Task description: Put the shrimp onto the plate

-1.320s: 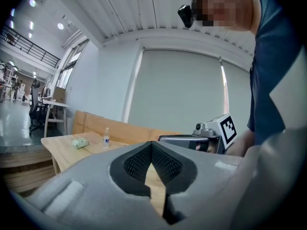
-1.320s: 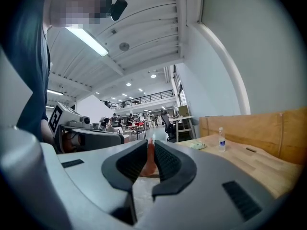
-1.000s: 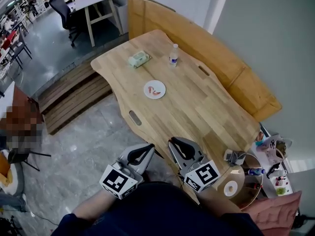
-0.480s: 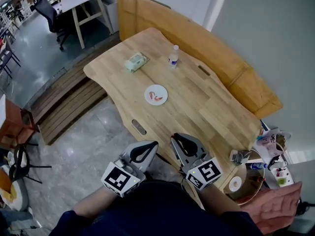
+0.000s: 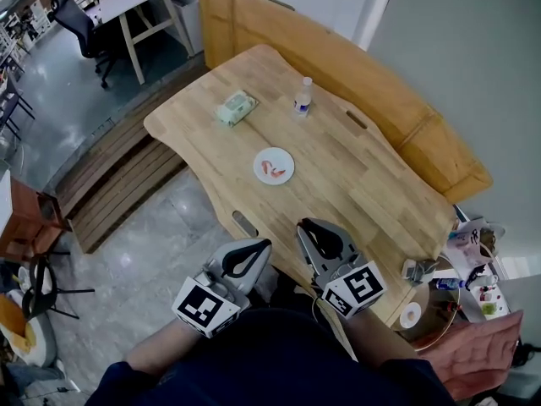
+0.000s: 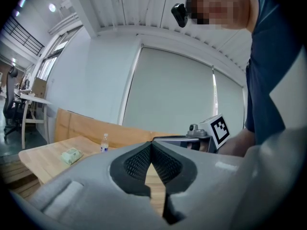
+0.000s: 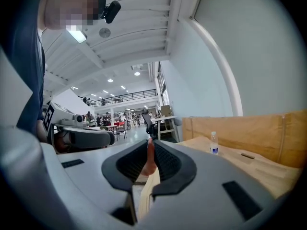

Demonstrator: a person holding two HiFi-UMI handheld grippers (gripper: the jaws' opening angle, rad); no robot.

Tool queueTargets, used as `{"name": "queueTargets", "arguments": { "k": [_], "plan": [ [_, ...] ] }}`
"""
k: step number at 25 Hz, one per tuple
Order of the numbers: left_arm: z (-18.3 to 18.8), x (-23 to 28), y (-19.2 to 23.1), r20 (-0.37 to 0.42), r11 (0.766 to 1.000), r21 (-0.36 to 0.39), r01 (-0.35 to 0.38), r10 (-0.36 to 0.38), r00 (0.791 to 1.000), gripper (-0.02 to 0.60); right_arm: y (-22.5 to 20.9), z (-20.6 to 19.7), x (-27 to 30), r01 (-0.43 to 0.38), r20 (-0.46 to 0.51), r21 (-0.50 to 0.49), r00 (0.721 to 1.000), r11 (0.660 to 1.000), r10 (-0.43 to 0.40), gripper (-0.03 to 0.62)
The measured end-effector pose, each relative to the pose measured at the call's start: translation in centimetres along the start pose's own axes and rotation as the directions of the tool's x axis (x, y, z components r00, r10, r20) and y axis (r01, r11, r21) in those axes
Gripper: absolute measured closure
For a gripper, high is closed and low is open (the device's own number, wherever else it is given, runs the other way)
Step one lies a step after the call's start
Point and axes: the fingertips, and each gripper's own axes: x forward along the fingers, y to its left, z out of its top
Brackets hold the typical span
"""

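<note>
Near the edge of the wooden table, the right gripper pinches a pink shrimp. The left gripper is closed and empty beside it.

Grey hand-held grippers — black pads, marker cubes — navy shirt.
</note>
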Motion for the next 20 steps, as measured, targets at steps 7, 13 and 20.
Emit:
{"name": "queueTargets", "arguments": {
  "k": [7, 13, 20],
  "plan": [
    [1.0, 1.8, 1.4, 0.003, 0.998, -0.026, -0.049, 0.049, 0.999, 0.578, -2.7, 0.4, 3.0, -0.039, -0.018, 0.014, 0.999, 0.999, 0.039, 0.542],
    [1.4, 3.4, 3.5, 0.002, 0.995, -0.033, -0.094, 0.094, 0.996, 0.578, -5.2, 0.4, 5.6, -0.059, -0.034, 0.002, 0.998, 0.998, 0.059, 0.542],
    [1.0, 4.2, 5.0, -0.015, 0.992, -0.04, -0.118, 0.117, 0.993, 0.578, -7.7, -1.6, 8.5, -0.061, -0.07, 0.005, 0.996, 0.998, 0.061, 0.542]
  ]
}}
